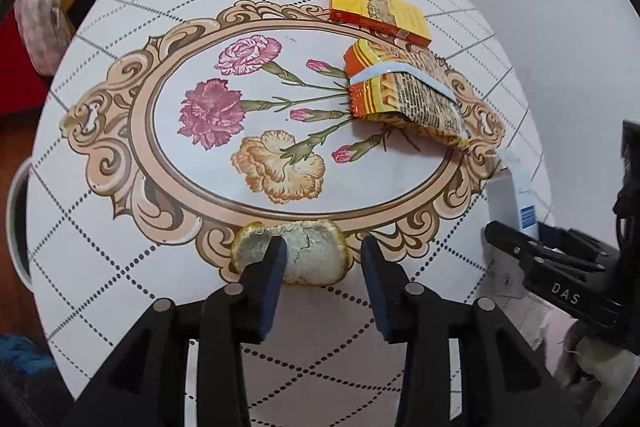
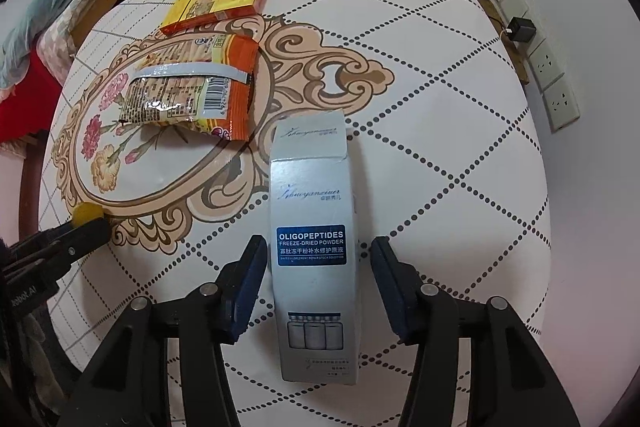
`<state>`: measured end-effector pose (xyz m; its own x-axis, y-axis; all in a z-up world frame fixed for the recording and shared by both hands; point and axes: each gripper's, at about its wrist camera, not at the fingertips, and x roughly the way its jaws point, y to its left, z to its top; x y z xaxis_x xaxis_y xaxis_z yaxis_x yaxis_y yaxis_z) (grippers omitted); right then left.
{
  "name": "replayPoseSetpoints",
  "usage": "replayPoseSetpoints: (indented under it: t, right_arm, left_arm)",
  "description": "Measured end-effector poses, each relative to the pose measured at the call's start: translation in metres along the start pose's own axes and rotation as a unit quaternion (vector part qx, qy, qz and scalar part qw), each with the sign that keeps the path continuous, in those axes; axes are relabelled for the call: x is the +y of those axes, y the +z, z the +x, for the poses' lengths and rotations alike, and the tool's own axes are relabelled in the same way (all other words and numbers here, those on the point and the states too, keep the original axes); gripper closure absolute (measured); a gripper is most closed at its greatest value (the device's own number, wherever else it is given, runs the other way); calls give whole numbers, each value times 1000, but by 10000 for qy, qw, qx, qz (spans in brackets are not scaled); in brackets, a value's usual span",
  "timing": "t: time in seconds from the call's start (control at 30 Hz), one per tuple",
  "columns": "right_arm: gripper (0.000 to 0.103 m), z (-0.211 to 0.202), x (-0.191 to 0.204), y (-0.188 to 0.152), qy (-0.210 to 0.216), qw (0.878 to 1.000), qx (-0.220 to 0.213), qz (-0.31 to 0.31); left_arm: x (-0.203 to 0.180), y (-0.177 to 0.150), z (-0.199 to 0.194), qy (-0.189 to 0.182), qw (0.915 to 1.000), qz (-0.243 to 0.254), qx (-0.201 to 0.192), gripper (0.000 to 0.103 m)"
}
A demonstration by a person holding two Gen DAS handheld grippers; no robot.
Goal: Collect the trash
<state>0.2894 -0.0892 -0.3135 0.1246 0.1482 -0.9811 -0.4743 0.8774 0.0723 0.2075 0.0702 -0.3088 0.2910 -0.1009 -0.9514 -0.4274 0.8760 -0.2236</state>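
The left gripper (image 1: 324,259) stands wide, its 2 fingers flanking 1 orange peel (image 1: 308,253) on the table (image 1: 120,267). The right gripper (image 2: 318,273) gapes around 1 grey carton (image 2: 314,267), neither pad touching. Beyond lie 1 snack wrapper (image 2: 192,91) and 1 yellow box (image 2: 220,1). Only the right view shows 4 wall sockets (image 2: 548,79).

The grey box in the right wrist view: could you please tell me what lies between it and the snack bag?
Nothing: only bare tablecloth separates the grey box from the snack bag, as the right wrist view shows.
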Motion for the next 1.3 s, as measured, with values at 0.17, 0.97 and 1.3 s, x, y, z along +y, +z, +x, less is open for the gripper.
replayPoseSetpoints:
  t: [0.17, 0.97, 1.3]
  right_arm:
    - [66, -3, 7, -4, -240, 9992, -133, -289]
    - [66, -38, 19, 0, 486, 9978, -437, -94]
    - [66, -77, 105, 26, 778, 9923, -833, -494]
  left_arm:
    - [-1, -1, -13, 200, 9996, 36, -214, 68]
    - [30, 12, -91, -368, 9927, -100, -1146, 100]
    - [79, 18, -102, -523, 9936, -241, -972, 97]
